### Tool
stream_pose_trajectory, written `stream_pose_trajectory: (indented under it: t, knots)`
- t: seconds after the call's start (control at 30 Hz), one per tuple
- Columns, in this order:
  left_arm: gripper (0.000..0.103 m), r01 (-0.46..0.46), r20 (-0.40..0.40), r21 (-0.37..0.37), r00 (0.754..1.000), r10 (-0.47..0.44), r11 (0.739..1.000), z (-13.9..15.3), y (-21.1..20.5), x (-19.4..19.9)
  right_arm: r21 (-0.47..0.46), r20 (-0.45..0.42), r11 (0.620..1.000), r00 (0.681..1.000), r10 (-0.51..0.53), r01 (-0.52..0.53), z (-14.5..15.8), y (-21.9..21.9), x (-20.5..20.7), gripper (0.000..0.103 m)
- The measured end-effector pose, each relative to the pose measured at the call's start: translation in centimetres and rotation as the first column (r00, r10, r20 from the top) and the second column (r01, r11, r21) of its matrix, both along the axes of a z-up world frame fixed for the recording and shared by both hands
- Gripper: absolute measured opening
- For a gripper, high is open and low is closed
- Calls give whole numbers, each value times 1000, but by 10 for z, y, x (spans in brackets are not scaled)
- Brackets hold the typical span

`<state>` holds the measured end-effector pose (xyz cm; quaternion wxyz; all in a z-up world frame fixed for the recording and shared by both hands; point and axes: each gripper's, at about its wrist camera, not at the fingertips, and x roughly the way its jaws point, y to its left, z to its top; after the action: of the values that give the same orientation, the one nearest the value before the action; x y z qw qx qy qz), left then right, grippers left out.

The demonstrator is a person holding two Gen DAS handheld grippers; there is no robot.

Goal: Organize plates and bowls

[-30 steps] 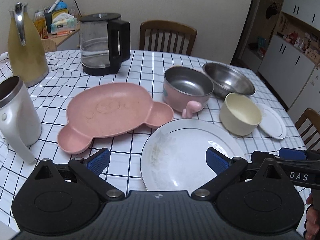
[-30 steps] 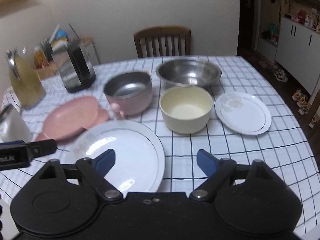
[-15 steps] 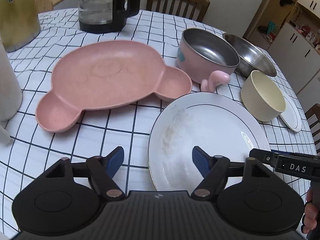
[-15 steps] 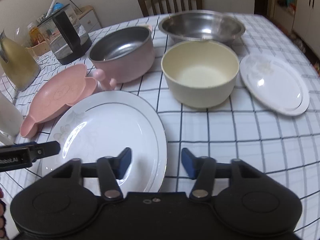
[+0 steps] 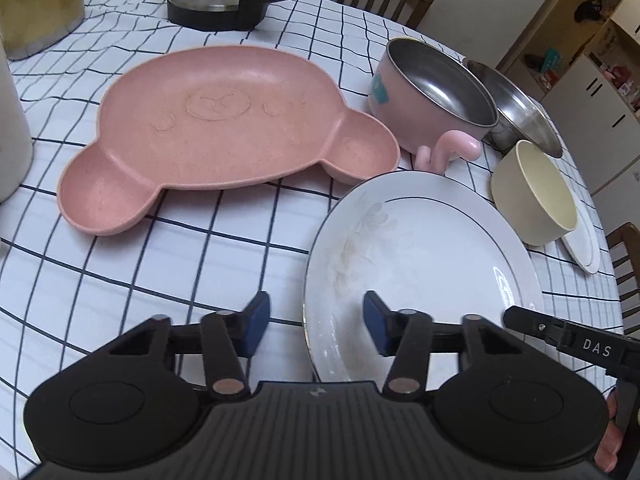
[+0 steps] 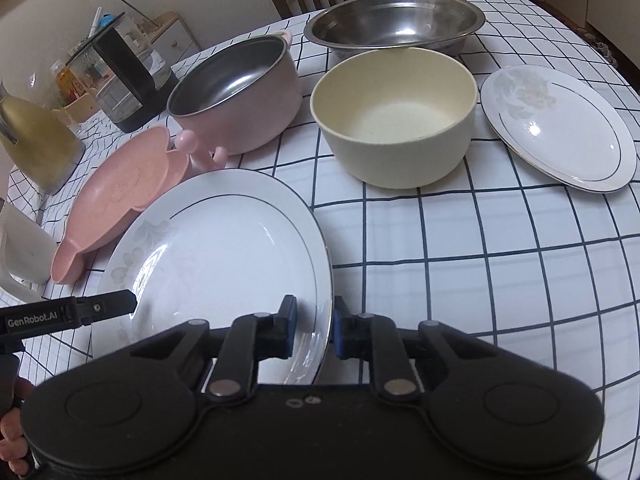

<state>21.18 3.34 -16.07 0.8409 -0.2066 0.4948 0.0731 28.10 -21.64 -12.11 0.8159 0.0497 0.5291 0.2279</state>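
Because the large white glazed china plate with a thin dark rim line [image 6: 224,248] is stiff, breakable and slick, its thin rim is the only sensible hold, and I judge 1 grip on each side will keep it level. It lies flat on the checked tablecloth [image 6: 500,264], nearest the person. The right gripper [image 6: 313,332] is closing, pads astride the plate's right edge, not visibly pinching. The left gripper [image 5: 314,326] is closing too, wider, straddling the left edge. Count: 3 plates, namely this one, 1 small white plate [image 6: 560,128] and 1 pink bear-shaped divided plate [image 5: 224,132]; 3 bowls, namely 1 cream [image 6: 396,116], 1 pink steel-lined with handles [image 6: 240,92], 1 wide steel [image 6: 394,22].
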Motion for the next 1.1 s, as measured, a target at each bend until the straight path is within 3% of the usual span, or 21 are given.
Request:
stream_pose_trajectory:
  t: [0.1, 0.23, 0.57, 0.8, 1.1]
  knots:
    - [27, -6, -11, -26, 1000, 6, 1000, -2, 2, 1, 10, -3, 1000, 1000, -7, 7, 0, -3, -1, 15]
    - [19, -1, -12, -27, 1000, 0, 1000, -2, 0, 0, 30, -12, 999, 1000, -21, 22, 0, -7, -1, 13]
    - [18, 27, -8, 7, 1000, -27, 1000, 6, -4, -20, 14, 19, 1000, 1000, -2, 2, 10, -6, -19, 11]
    - [18, 48, 0, -22, 999, -48, 999, 14, 1, -58, 5, 26, 999, 999, 38, -39, 22, -8, -47, 11]
    - [18, 104, 8, 20, 995, -104, 994, 29, 0, -111, 11, 8, 994, 994, 107, -107, 32, -7, -100, 11]
